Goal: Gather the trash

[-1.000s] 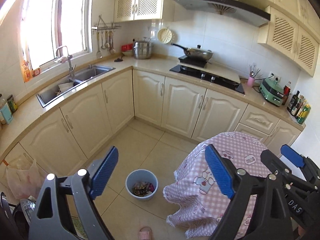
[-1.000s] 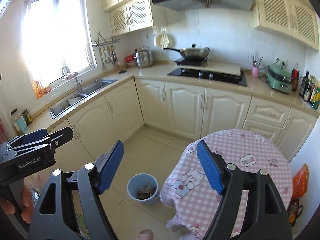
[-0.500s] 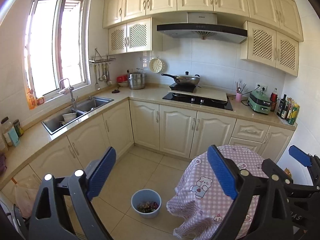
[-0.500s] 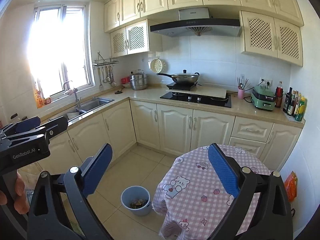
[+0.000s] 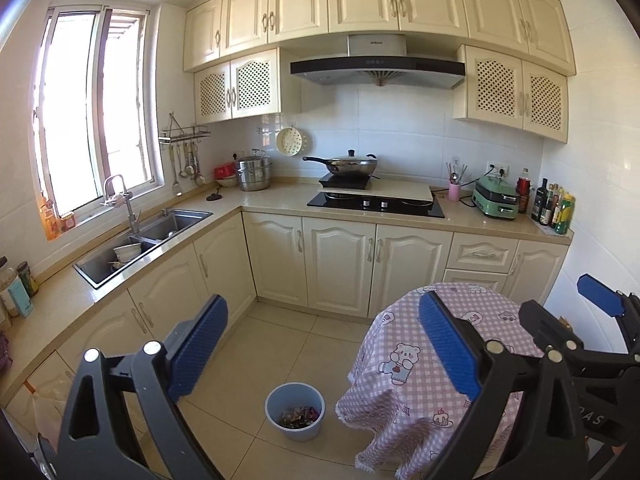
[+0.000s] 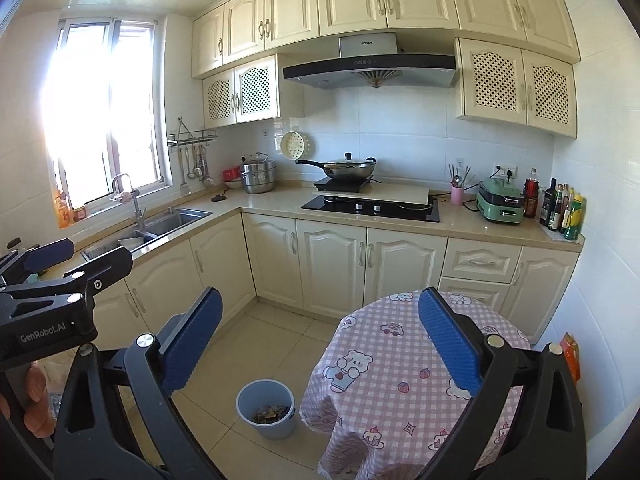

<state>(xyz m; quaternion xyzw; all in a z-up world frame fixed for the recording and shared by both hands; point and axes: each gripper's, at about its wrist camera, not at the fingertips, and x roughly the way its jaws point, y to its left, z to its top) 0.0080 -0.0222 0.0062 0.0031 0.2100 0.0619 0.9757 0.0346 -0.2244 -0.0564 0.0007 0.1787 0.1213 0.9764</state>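
A blue-grey trash bin (image 5: 295, 411) stands on the tiled floor beside a round table with a pink checked cloth (image 5: 404, 364). It holds colourful wrappers and also shows in the right wrist view (image 6: 267, 407). My left gripper (image 5: 324, 344) is open and empty, held high above the floor. My right gripper (image 6: 320, 340) is open and empty too, raised over the floor and table (image 6: 392, 376). Each gripper shows at the edge of the other's view. No loose trash shows on the table or floor.
Cream cabinets (image 5: 340, 264) run along the back and left walls. A sink (image 5: 140, 240) lies at left, a hob with a wok (image 5: 352, 166) at the back, bottles (image 5: 554, 208) at right. An orange packet (image 6: 570, 354) lies by the right wall.
Both grippers have risen and tilted up, so the upper cabinets and ceiling have come into view. The bin and table have dropped lower in frame. Both jaws stay open.
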